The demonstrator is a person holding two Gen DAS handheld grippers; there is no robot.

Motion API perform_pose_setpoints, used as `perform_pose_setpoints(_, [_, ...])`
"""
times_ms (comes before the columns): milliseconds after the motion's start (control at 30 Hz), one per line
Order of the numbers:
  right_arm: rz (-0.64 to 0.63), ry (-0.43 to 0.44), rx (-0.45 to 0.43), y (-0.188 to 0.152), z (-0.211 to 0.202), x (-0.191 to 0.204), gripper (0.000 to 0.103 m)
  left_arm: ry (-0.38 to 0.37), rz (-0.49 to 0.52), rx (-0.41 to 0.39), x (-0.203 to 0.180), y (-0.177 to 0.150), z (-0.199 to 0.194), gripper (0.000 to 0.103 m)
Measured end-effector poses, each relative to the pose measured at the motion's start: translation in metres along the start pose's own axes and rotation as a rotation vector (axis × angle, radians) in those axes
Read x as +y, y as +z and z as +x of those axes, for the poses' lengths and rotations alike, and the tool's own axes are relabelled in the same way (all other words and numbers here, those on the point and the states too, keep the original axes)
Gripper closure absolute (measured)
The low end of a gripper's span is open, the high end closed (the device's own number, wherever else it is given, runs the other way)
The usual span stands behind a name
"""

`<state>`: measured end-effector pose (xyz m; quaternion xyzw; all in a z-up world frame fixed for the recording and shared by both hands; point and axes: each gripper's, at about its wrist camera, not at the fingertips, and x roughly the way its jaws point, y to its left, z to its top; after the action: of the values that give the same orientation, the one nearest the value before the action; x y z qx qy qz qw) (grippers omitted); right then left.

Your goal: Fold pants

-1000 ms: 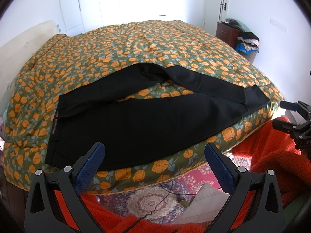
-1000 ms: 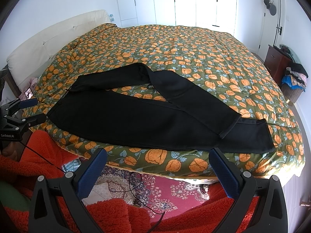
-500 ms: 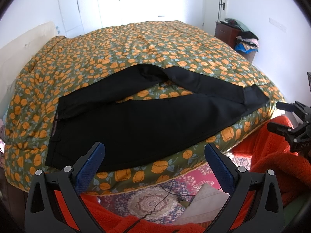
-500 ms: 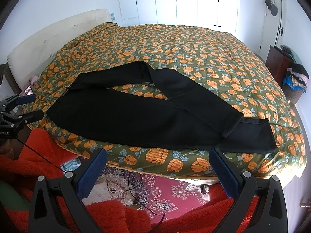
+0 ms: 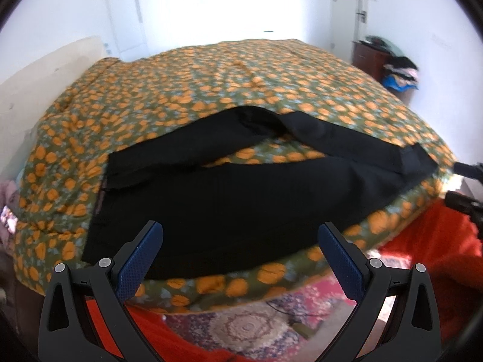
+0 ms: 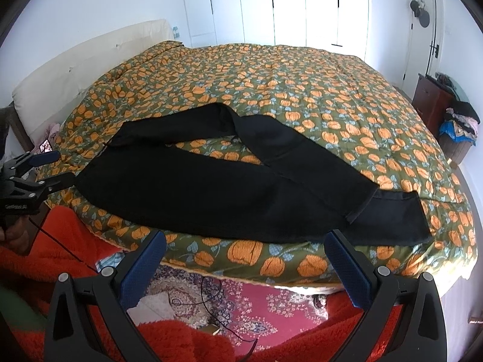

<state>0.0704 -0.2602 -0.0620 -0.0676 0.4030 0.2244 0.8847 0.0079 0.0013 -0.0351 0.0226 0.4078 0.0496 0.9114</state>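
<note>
In the left wrist view, the black pants (image 5: 241,199) lie spread on the orange-flowered quilt (image 5: 241,84), along the quilt's near edge. One leg runs straight beside that edge; the other is bent, rising toward the middle of the quilt and coming back down so that its cuff lies across the first leg's end at the right side of the quilt. The left gripper (image 5: 241,259) hangs just off the quilt's near edge with its blue-padded fingers (image 5: 139,262) spread wide, nothing between them and apart from the pants. Below the quilt's edge a patterned rug (image 5: 250,325) and a red fleece fabric (image 5: 437,256) show. Off the quilt's right corner the right gripper (image 5: 466,187) appears in part, its two dark fingers apart. Beyond the quilt's far right corner stands a brown cabinet (image 5: 371,60) with clothes piled beside it. This view is somewhat blurred.

In the right wrist view, the pants (image 6: 211,193) again rest on the quilt (image 6: 302,90) near its front edge, the waist end toward the quilt's left side and the overlapping cuffs toward its right. The right gripper (image 6: 244,259) sits just off the quilt's front edge, fingers wide and empty. Off the quilt's left corner the left gripper (image 6: 45,167) is visible, held open near the waist end without touching it. A cream headboard (image 6: 90,60) borders the quilt's left side.
</note>
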Motion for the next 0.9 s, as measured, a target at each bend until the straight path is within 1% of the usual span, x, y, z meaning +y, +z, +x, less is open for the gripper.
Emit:
perform_pose_setpoints(167, [-0.021,-0.001,-0.057,0.017,0.002,0.003,0.0,0.114,-0.06,-0.027,0.034,0.004,0.025,0.001])
perform_pose_setpoints(233, [-0.026,0.002,-0.089,0.024,0.005,0.002,0.0,0.16,-0.085,-0.024,0.046,0.004,0.04,0.001])
perform_pose_setpoints(300, [-0.023,0.015,-0.098,0.028,0.014,-0.001,0.0,0.189,-0.097,-0.016,0.055,0.0,0.054,0.001])
perform_pose_setpoints(333, [-0.023,0.027,-0.092,0.029,0.021,-0.004,0.0,0.212,-0.105,-0.006,0.059,-0.001,0.063,0.001])
perform_pose_setpoints(400, [0.0,0.047,-0.053,0.027,0.042,-0.014,0.0,0.247,-0.12,0.012,0.063,-0.006,0.075,0.001])
perform_pose_setpoints(467, [0.039,0.048,0.015,0.025,0.068,-0.031,0.0,0.254,-0.136,0.035,0.066,-0.014,0.081,0.001])
perform_pose_setpoints(500, [0.053,0.023,0.04,0.023,0.082,-0.041,0.0,0.242,-0.148,0.05,0.067,-0.019,0.084,0.001])
perform_pose_setpoints(533, [0.047,0.01,0.045,0.021,0.089,-0.047,0.0,0.236,-0.153,0.058,0.067,-0.023,0.084,0.001])
perform_pose_setpoints(567, [0.023,-0.024,0.059,0.019,0.1,-0.054,0.0,0.235,-0.154,0.064,0.067,-0.026,0.084,0.001])
perform_pose_setpoints(633, [-0.06,-0.154,0.123,0.014,0.132,-0.074,0.0,0.237,-0.144,0.079,0.065,-0.031,0.088,0.001])
perform_pose_setpoints(667, [-0.083,-0.181,0.138,0.013,0.141,-0.081,0.0,0.243,-0.137,0.086,0.064,-0.033,0.089,0.001])
perform_pose_setpoints(700, [-0.111,-0.211,0.162,0.011,0.156,-0.091,0.004,0.248,-0.132,0.092,0.063,-0.033,0.089,0.001])
perform_pose_setpoints(733, [-0.122,-0.224,0.174,0.011,0.162,-0.097,0.012,0.252,-0.132,0.096,0.062,-0.033,0.091,0.001])
perform_pose_setpoints(767, [-0.142,-0.242,0.188,0.012,0.172,-0.105,0.016,0.254,-0.135,0.099,0.062,-0.033,0.091,0.001])
perform_pose_setpoints(867, [-0.209,-0.272,0.215,0.016,0.197,-0.118,0.024,0.25,-0.152,0.116,0.062,-0.032,0.097,0.001])
perform_pose_setpoints(900, [-0.231,-0.271,0.249,0.017,0.211,-0.124,0.042,0.25,-0.152,0.123,0.062,-0.031,0.1,0.001])
